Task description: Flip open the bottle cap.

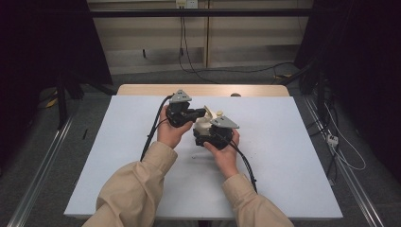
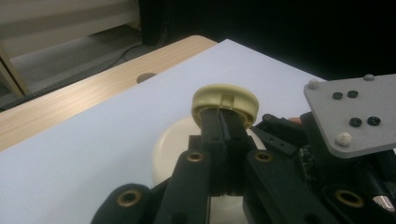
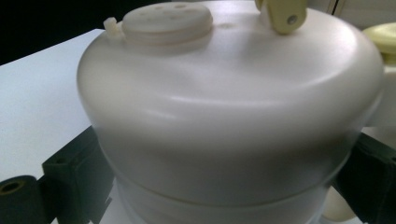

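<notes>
Item 1. White container (image 3: 224, 116): a squat, round, cream-white plastic vessel with a domed top. It stood on the white table (image 1: 283, 156) close to centre, just toward twelve o'clock of the two hands in the high view. On the dome sat a small perforated disc (image 3: 166, 21) at about eleven o'clock and a yellowish hinge lug (image 3: 282, 14) at one o'clock, as the right gripper view showed them.

Item 2. Right gripper (image 1: 208, 135): its black jaws stood to either side of the vessel's lower body, at nine and three o'clock in its own view, pressed against the wall and clamped around it. Judged purpose: to hold the body steady so it would not turn or slide while the other tool worked.

Item 3. Yellow cap (image 2: 225, 101): a round, pale-yellow lid piece at the vessel's side, raised on edge.

Item 4. Left gripper (image 2: 224, 122): jaws drawn together with almost no gap, tips nipping the cap's rim at six o'clock. Judged purpose: a thin edge-grip suited to lifting or swinging the cap open.

Item 5. Grey three-cornered plate (image 2: 355, 116) of the right gripper, at three o'clock in the left gripper view.

Item 6. Wooden table edge (image 1: 203, 90), at twelve o'clock beyond the white surface.
</notes>
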The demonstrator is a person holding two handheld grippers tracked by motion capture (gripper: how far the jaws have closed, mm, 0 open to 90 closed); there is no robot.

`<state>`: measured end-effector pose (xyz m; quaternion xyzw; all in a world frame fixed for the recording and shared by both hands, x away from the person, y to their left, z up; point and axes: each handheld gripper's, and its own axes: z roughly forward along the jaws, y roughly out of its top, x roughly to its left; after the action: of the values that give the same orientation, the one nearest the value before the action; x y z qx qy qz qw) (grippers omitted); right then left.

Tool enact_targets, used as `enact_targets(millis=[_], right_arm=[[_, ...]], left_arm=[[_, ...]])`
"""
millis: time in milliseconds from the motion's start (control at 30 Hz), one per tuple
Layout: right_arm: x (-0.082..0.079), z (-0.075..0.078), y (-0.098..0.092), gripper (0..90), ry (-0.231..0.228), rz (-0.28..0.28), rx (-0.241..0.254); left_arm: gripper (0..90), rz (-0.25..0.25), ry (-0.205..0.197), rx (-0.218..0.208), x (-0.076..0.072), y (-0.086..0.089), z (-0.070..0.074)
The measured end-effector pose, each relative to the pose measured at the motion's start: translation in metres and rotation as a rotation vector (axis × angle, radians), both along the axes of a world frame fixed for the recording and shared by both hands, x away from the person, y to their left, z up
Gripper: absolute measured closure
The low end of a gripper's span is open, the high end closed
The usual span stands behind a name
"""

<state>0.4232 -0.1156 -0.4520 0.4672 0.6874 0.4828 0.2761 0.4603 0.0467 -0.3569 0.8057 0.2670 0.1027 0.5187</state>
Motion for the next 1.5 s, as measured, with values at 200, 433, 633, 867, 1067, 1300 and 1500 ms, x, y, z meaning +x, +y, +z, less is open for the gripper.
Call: enact_targets(millis=[200,433,633,867,1067,1300,1500], right_arm=[[0.000,0.000,0.000,4.9,0.000,0.000,-0.001],[0.000,0.000,0.000,4.9,0.001,0.000,0.000],[0.000,0.000,0.000,4.9,0.001,-0.001,-0.001],[0.000,0.000,0.000,4.9,0.002,0.001,-0.001],[0.000,0.000,0.000,4.9,0.002,0.000,0.000],[-0.001,0.000,0.000,4.9,0.003,0.000,0.000],[-0.001,0.000,0.000,4.9,0.003,0.001,-0.001]], left_arm=[[90.0,0.002,0.003,-0.001,0.002,-0.002,-0.001],[90.0,-0.003,0.005,-0.002,0.002,-0.004,-0.002],[90.0,-0.003,0.009,-0.001,0.003,-0.005,-0.003],[90.0,-0.007,0.009,0.000,0.004,-0.007,-0.004],[90.0,-0.012,0.008,0.004,0.005,-0.010,-0.002],[90.0,-0.013,0.004,0.013,0.005,-0.012,-0.001],[90.0,-0.011,0.010,0.007,0.007,-0.012,-0.002]])
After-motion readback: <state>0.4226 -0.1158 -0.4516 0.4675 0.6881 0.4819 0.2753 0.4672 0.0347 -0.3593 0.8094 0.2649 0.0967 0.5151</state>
